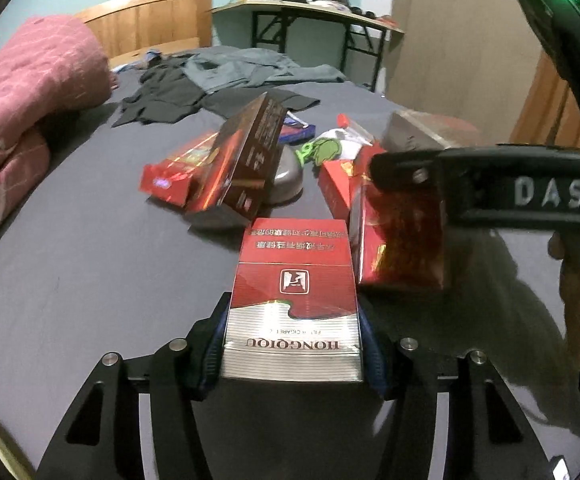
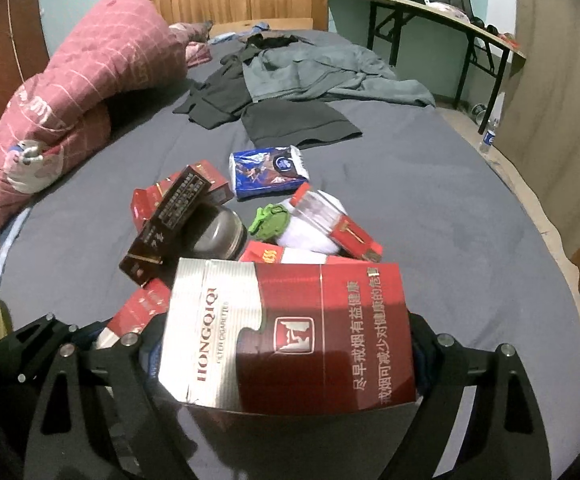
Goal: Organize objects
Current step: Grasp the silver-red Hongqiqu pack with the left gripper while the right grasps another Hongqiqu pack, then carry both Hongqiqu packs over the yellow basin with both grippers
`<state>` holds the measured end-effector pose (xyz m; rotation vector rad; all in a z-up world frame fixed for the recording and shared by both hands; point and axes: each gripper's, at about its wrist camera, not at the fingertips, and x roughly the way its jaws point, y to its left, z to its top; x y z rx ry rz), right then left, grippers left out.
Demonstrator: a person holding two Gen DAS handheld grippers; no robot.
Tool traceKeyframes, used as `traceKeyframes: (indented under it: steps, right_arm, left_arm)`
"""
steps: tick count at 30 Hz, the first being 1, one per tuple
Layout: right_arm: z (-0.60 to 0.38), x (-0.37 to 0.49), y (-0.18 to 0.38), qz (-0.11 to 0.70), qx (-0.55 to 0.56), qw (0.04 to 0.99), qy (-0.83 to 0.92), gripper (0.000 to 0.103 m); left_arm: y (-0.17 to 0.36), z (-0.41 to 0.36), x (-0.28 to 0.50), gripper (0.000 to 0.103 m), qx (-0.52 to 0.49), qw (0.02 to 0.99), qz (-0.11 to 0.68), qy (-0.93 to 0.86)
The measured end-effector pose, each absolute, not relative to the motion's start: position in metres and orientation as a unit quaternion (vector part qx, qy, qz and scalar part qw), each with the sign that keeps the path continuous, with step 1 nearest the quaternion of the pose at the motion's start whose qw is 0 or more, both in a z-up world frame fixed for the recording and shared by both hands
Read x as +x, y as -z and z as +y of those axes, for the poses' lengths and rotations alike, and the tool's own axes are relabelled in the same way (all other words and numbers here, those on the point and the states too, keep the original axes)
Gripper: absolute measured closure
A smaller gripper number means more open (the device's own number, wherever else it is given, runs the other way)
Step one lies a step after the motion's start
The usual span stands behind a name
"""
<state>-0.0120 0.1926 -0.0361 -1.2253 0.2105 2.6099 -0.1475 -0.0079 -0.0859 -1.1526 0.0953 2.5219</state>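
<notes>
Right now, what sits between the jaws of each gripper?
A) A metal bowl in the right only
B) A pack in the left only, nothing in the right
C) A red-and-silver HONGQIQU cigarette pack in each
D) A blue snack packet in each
C: the left gripper has a lengthwise pack between its jaws, and the right gripper spans a sideways pack.

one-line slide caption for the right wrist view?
Right tongs grip a red-and-silver cigarette pack sideways above a pile of boxes on the grey bed.
</notes>
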Motion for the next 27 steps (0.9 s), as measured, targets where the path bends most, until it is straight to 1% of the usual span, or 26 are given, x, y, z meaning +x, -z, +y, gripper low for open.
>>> traceKeyframes:
  steps: [5, 10, 17, 27]
  right_arm:
    - [0.192, 0.015, 0.028, 0.063, -0.394, 0.113, -0.910, 0.015]
    - [0.183, 0.035, 0.018, 0.051, -0.378, 0.101, -0.919, 0.015]
    - [0.173, 0.050, 0.010, 0.052, -0.366, 0.092, -0.925, 0.015]
    - [0.145, 0.069, -0.009, 0.031, -0.353, 0.061, -0.933, 0.015]
  left_arm:
    - [0.085, -0.018, -0.129, 0.047, -0.412, 0.128, 0.016, -0.902]
    - [0.069, -0.026, -0.095, 0.047, -0.386, 0.069, -0.005, -0.920]
    - [0.047, -0.026, -0.054, 0.047, -0.372, 0.033, -0.017, -0.928]
    - [0.011, -0.062, -0.008, 0.047, -0.361, -0.016, -0.024, -0.932]
